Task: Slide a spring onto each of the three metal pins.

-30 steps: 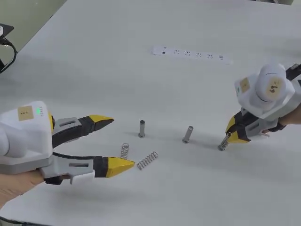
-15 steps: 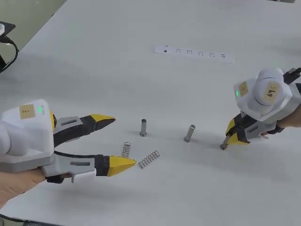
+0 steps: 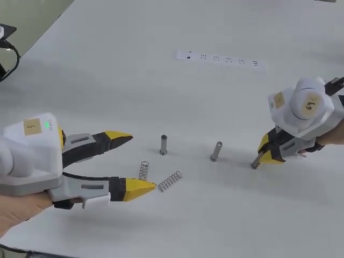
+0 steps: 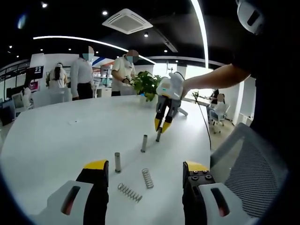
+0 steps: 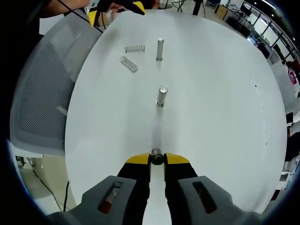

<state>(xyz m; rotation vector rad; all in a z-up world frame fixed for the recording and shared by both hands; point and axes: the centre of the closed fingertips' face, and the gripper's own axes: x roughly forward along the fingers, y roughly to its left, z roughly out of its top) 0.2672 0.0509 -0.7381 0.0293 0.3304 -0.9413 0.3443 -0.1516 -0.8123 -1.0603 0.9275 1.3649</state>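
Observation:
Three short metal pins stand in a row on the white table (image 3: 107, 80): a left pin (image 3: 163, 145), a middle pin (image 3: 216, 151) and a right pin carrying a spring (image 3: 257, 160). My right gripper (image 3: 266, 154) is shut on that spring, with the pin's top (image 5: 157, 156) between its yellow tips. Both other pins (image 5: 161, 95) (image 5: 160, 48) are bare. Two loose springs (image 3: 143, 170) (image 3: 170, 181) lie flat in front of the left pin. My left gripper (image 3: 133, 162) hovers open just left of them, nothing between its jaws. The left gripper view shows the springs (image 4: 147, 178) (image 4: 129, 192) ahead of the tips.
A white power strip (image 3: 220, 60) lies at the far side of the table. A black cable (image 3: 8, 54) hangs at the left edge. A grey mesh chair (image 5: 42, 93) stands beside the table's near edge. Several people (image 4: 82, 75) stand beyond the far end.
Nothing notable: the right gripper stays at the right pin with the spring, the left gripper stays open by the loose springs. Only the camera shifted slightly.

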